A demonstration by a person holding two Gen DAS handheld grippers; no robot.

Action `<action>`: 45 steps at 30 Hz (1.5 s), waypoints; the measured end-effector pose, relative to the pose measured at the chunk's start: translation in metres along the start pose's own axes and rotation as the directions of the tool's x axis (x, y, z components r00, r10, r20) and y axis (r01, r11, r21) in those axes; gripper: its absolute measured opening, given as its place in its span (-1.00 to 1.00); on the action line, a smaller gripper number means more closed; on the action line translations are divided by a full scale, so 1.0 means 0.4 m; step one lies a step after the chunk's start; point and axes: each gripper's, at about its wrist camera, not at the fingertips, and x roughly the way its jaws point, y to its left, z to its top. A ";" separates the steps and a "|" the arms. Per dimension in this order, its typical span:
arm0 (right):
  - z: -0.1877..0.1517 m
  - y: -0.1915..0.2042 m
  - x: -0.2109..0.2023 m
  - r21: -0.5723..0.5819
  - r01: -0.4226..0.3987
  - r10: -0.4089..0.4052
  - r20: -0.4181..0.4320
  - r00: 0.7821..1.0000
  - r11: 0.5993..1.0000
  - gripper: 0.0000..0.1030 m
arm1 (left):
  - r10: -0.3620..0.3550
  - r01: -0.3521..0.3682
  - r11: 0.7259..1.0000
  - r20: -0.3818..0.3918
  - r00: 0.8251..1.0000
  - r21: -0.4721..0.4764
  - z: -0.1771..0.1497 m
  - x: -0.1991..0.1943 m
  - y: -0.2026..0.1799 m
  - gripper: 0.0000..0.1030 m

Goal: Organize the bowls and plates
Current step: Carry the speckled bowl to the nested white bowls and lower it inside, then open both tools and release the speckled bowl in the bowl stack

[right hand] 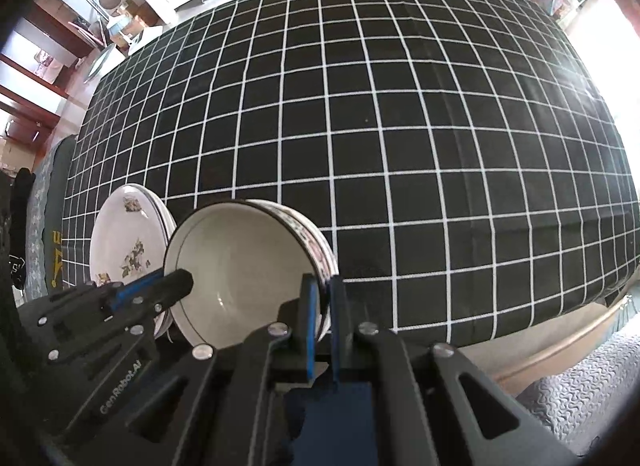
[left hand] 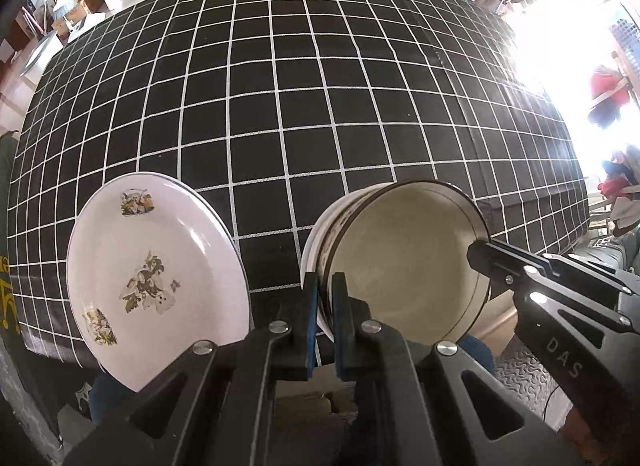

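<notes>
A stack of cream bowls [left hand: 404, 258] with a dark rim is held between both grippers above the near edge of the table. My left gripper [left hand: 325, 286] is shut on the stack's left rim. My right gripper [right hand: 324, 290] is shut on the right rim of the same bowls [right hand: 240, 262]. The right gripper also shows in the left wrist view [left hand: 480, 250], and the left gripper in the right wrist view [right hand: 182, 280]. A stack of white floral plates [left hand: 152, 278] lies on the table to the left of the bowls; it also shows in the right wrist view [right hand: 128, 242].
A black tablecloth with a white grid [left hand: 300, 97] covers the table. Its near edge [right hand: 500, 330] runs just past the bowls. Shelves and boxes [right hand: 120, 25] stand beyond the far edge. A grey patterned floor mat [right hand: 580, 386] lies below at right.
</notes>
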 end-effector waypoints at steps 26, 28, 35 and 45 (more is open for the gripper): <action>-0.017 -0.025 -0.045 -0.042 -0.090 0.092 0.065 0.994 0.995 -0.44 | -0.131 0.130 0.991 0.075 0.989 0.019 -0.032 -0.063 0.043 -0.47; -0.027 -0.033 -0.062 -0.051 -0.084 0.089 0.097 0.991 0.995 -0.09 | -0.132 0.128 0.991 0.097 0.987 0.043 -0.042 -0.082 0.043 -0.42; -0.078 -0.053 -0.099 -0.088 -0.051 0.066 0.180 0.982 0.995 0.28 | -0.103 0.086 0.991 0.170 0.980 0.105 -0.104 -0.129 0.039 -0.16; -0.138 -0.064 -0.126 -0.020 -0.117 0.118 0.321 0.940 0.993 0.62 | -0.097 0.030 0.979 0.332 0.938 0.200 -0.144 -0.200 0.030 0.12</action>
